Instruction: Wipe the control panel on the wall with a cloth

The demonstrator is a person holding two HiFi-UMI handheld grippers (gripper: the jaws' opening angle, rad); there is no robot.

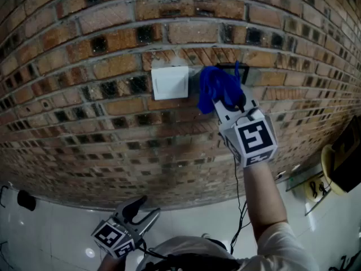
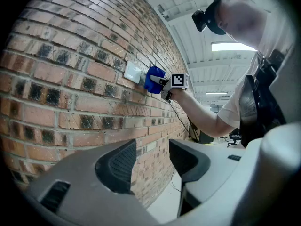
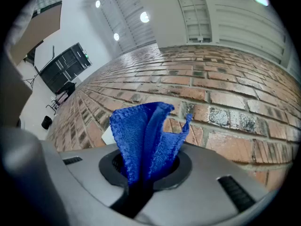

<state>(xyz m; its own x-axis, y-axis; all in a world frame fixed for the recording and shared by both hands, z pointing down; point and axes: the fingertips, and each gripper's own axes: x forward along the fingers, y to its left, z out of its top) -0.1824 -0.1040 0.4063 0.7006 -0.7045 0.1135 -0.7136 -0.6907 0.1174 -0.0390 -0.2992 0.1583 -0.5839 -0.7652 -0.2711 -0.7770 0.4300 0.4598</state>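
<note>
Left gripper point(image 1: 144, 209) is held low, well below and left of the panel point(image 1: 170, 82), off the wall point(image 1: 84, 66). In its own view the left gripper point(image 2: 150, 161) has its jaws apart with nothing between them, only brick showing through the gap.

The panel is a white square plate set flat on the brick. There is bare wall to the left of, above and below the panel, all of it flat brick with nothing sticking out.

Cloth point(image 1: 219, 88) is blue and bunched, just right of the panel and at the same height. Its left edge is close to the panel's right edge, but whether they touch cannot be told. From the left gripper view the cloth point(image 2: 153, 79) sits against the wall just past the panel point(image 2: 132, 72). A dark frame point(image 1: 228, 66) shows above the cloth, right of the panel, mostly hidden.

Right gripper point(image 1: 228, 103) is right of and slightly below the panel, pointing up-left at the wall. In the right gripper view its jaws point(image 3: 143, 173) are clamped on the cloth point(image 3: 143, 135), with folds fanning out past the tips. A sliver of the panel point(image 3: 107, 134) shows left of the cloth there.

The arm point(image 1: 262, 191) runs down from the right gripper, with a thin cable point(image 1: 237, 208) hanging beside it. Far right of the panel and lower, a yellow thing point(image 1: 328, 168) sits at the frame edge. White floor point(image 1: 56, 236) lies below the wall.
</note>
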